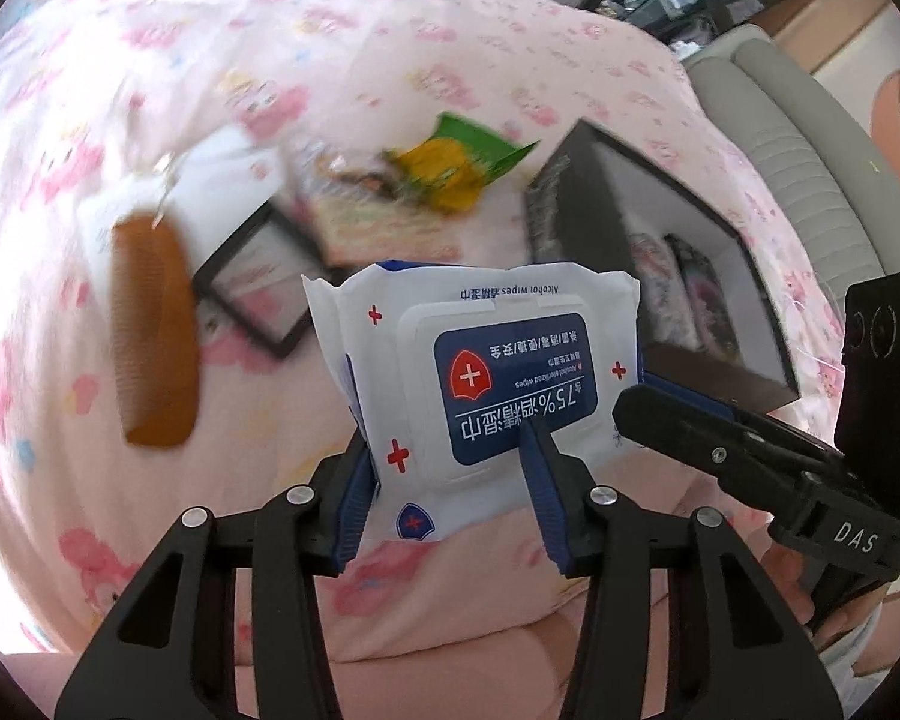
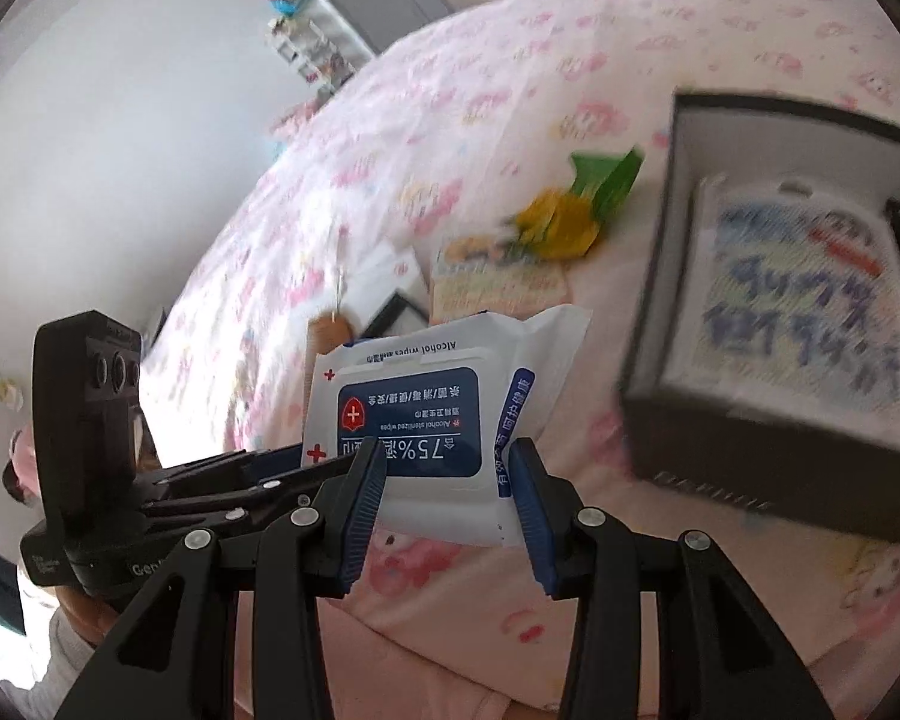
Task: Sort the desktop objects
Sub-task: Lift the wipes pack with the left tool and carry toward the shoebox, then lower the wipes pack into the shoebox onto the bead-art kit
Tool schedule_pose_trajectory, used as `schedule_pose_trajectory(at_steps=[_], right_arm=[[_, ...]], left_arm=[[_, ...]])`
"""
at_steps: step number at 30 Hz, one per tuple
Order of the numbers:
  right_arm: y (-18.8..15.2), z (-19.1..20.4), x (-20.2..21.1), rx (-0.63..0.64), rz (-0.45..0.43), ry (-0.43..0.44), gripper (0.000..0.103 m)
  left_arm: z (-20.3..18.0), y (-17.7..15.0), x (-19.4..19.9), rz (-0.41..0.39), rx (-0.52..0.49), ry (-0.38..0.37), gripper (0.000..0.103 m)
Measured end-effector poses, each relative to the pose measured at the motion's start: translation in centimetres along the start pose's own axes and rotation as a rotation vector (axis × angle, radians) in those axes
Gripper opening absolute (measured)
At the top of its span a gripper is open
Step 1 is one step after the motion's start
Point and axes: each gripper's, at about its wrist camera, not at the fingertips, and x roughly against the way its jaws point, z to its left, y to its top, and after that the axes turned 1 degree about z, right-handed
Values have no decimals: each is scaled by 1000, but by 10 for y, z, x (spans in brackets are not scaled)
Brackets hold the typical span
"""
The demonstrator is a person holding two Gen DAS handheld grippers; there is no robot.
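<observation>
Left tool [image 1: 450, 450] grips wipes pack [image 1: 480, 372] — lifted; upright.

My left gripper [image 1: 447, 450] and right gripper [image 2: 447, 462] are matte black, with open triangular cut-outs in the linkage arms, round silver screws at the joints, and ribbed blue pads [image 1: 540, 468] lining the fingers. One body carries white "DAS" lettering. My skin shows beneath a pale sleeve.

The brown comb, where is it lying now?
In the left wrist view, the brown comb lies on the pink bedspread, left of the held wipes pack.
</observation>
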Motion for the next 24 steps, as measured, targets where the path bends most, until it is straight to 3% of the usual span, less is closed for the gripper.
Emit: schedule_pose_trajectory(at_steps=[9,19,24], right_arm=[[45,-34,69,-32,-141,-44,38],[68,-98,92,-110,-210,-177,39],[69,-128,83,-175,-183,-191,39]], left_arm=[[-75,48,2,-80,-97,-80,48],[-151,89,-52,-30,-222,-108,46],[-164,94,-83,18,-236,-100,47]])
